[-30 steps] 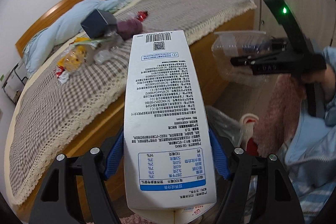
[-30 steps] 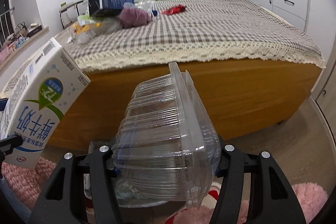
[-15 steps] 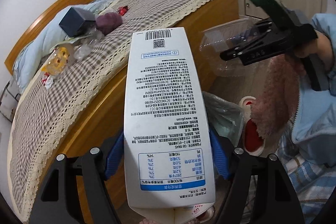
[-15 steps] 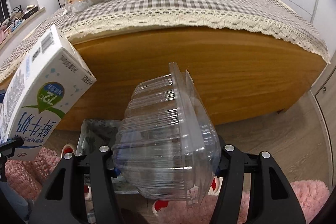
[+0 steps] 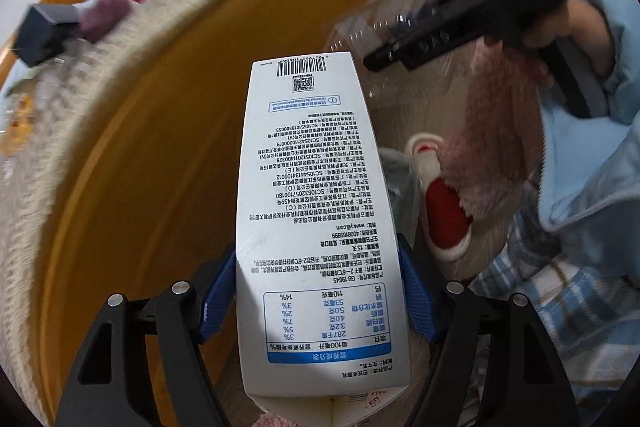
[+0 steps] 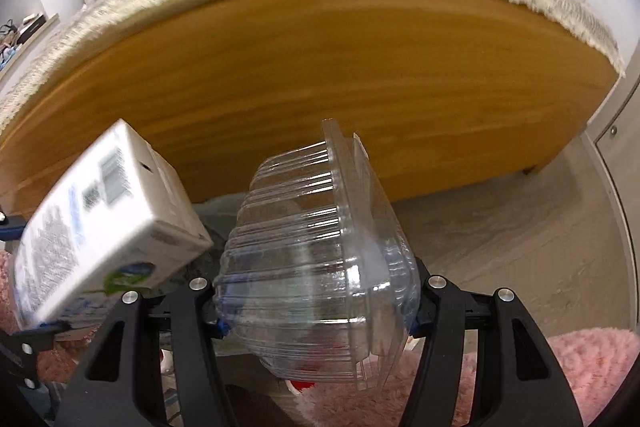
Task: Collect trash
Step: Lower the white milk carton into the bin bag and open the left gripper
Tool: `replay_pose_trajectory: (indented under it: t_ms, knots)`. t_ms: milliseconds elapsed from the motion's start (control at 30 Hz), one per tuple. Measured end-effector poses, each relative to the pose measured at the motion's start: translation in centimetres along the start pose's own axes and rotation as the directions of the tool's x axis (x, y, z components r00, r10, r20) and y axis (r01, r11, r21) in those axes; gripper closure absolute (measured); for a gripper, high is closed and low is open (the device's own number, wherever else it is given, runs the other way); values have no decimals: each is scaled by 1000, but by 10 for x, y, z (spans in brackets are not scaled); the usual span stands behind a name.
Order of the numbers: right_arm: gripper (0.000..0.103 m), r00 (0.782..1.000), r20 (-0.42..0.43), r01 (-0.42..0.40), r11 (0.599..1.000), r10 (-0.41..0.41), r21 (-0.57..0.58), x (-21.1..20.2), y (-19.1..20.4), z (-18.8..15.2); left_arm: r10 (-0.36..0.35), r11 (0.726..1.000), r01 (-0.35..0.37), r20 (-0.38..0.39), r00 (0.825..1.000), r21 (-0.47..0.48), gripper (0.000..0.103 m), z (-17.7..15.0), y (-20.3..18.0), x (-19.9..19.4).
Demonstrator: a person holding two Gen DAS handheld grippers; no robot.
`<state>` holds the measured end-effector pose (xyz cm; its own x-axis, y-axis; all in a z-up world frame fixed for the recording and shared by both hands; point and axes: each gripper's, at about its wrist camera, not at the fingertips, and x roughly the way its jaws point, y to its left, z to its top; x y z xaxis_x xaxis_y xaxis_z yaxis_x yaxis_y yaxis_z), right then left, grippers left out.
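- The left gripper [image 5: 318, 291] pinches a tall white milk carton with blue print [image 5: 316, 211] between its blue pads.
- The right gripper [image 6: 316, 303] clamps a clear ribbed plastic clamshell box [image 6: 316, 259].
- Both items hang above a grey plastic bag [image 5: 398, 183] beside a red and white slipper [image 5: 444, 223] on the floor.
- Beyond stands the wooden bed frame [image 6: 320, 75], with more litter blurred on its checked cover [image 5: 72, 75].

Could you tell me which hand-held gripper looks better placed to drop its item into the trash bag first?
Left, probably. Its milk carton points at the grey trash bag just beyond its tip. The right hand-held gripper holds the clear plastic container, which hides whatever lies below it.
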<state>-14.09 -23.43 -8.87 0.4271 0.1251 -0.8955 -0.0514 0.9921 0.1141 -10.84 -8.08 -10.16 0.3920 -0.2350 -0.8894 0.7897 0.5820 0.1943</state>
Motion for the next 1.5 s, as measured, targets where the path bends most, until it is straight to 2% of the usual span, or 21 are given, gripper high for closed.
replay_pose_trajectory:
  t_ms: [167, 333, 633, 800, 1000, 1133, 1267, 1367, 1500]
  knots:
    - [45, 999, -41, -16, 999, 18, 31, 22, -10, 4, -28, 999, 30, -69, 997, 28, 33, 5, 3, 44]
    - [45, 996, -84, -19, 999, 22, 46, 46, -19, 7, -78, 994, 90, -160, 984, 65, 33, 7, 0, 88]
    - [45, 986, -167, -3, 997, 16, 78, 80, -45, 6, -70, 981, 118, -289, 955, 152, 33, 7, 4, 149]
    - [45, 979, -205, -3, 996, 21, 87, 82, -44, 9, -50, 961, 134, -324, 945, 242, 33, 7, -13, 177]
    - [45, 975, -222, -11, 997, 29, 81, 86, -42, 14, 26, 944, 100, -372, 928, 313, 33, -2, -18, 215]
    - [45, 972, -231, -17, 997, 34, 79, 93, -39, 13, 28, 945, 109, -408, 912, 308, 33, -8, -20, 234]
    - [45, 972, -230, -30, 997, 47, 78, 94, -43, 16, 44, 944, 115, -463, 885, 310, 31, -18, -19, 255]
    - [45, 972, -229, -42, 996, 61, 84, 95, -46, 16, 45, 953, 104, -472, 880, 285, 30, -20, -14, 263]
    - [45, 971, -229, -43, 995, 62, 87, 94, -49, 15, 92, 951, 59, -462, 882, 303, 20, -22, -8, 267]
